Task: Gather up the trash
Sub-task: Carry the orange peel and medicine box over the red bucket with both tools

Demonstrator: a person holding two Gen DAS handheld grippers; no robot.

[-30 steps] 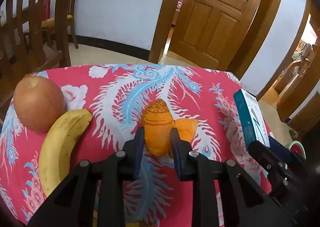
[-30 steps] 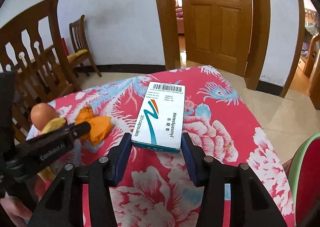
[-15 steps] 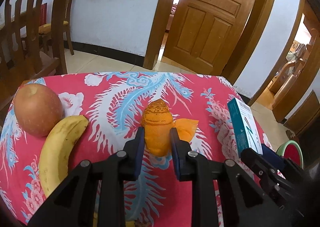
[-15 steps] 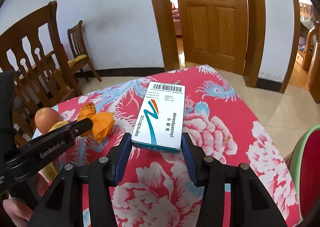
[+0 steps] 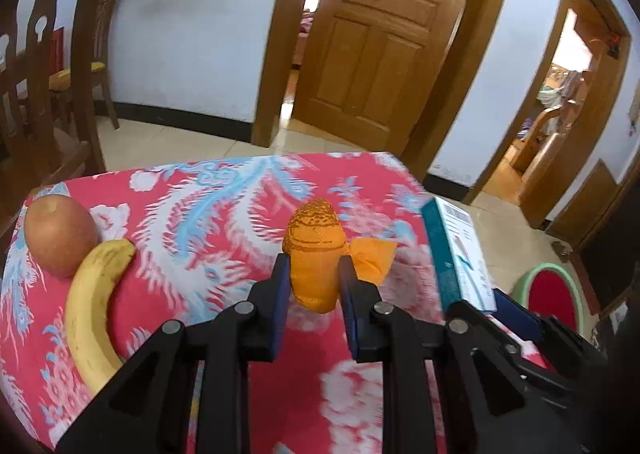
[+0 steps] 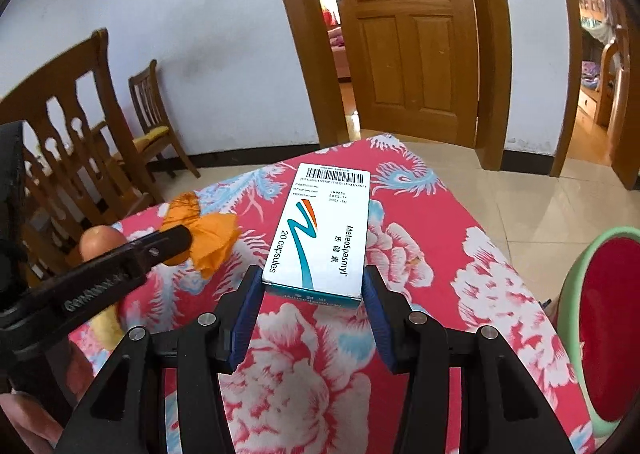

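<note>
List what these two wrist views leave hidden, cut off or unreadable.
- Banana: near end hidden behind the left hand-held gripper in the left wrist view.
- Bin: cut off by the right wrist view's edge; contents unseen.
- Medicine box: small print under its barcode too fine to read.
- Apple: mostly hidden behind the left hand-held gripper in the right wrist view.

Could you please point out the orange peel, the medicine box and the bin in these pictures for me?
orange peel [image 5: 316, 254], left wrist view, on its dimpled outer skin.
medicine box [image 6: 320, 230], right wrist view, on the printed top face.
bin [image 6: 576, 278], right wrist view, on its green rim.
</note>
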